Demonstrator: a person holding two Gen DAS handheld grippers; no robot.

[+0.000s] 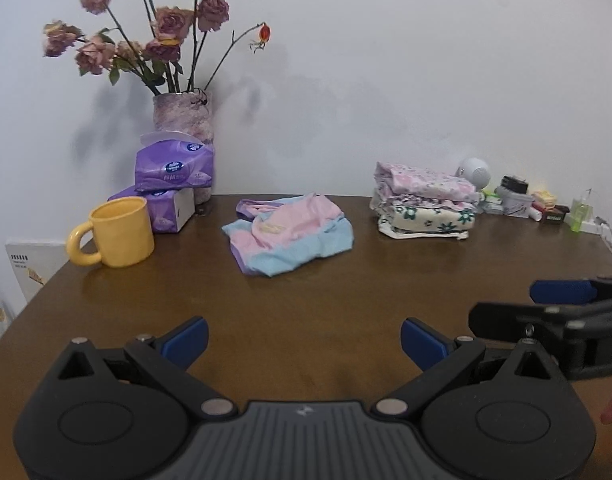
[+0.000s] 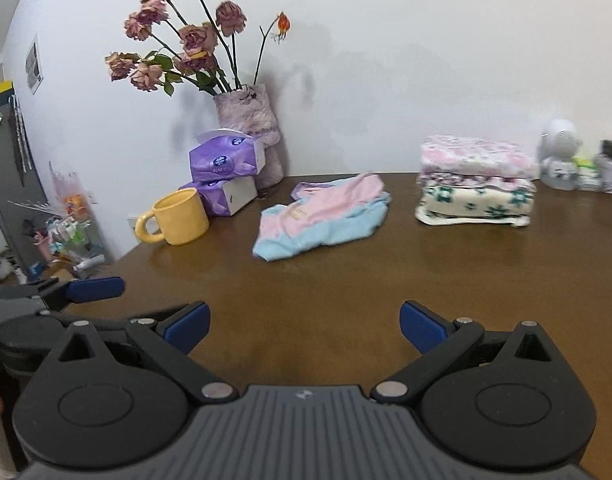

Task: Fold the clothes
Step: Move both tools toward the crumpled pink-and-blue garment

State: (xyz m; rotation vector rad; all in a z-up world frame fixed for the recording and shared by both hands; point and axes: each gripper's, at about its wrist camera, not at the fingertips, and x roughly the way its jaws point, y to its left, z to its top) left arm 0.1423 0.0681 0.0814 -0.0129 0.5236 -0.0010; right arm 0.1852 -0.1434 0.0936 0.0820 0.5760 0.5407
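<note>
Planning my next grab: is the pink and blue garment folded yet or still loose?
Loose. The pink and blue garment lies crumpled with uneven edges, unlike the squared folded stack beside it.

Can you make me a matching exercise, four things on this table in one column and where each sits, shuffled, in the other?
Things:
1. yellow mug
2. pink and blue garment
3. folded floral stack
4. vase of dried roses

Places:
A. right side of the table
B. against the wall, behind the tissue packs
C. unfolded, in the middle
D. near the left edge

Pairs: 1-D, 2-C, 3-A, 4-B
</note>
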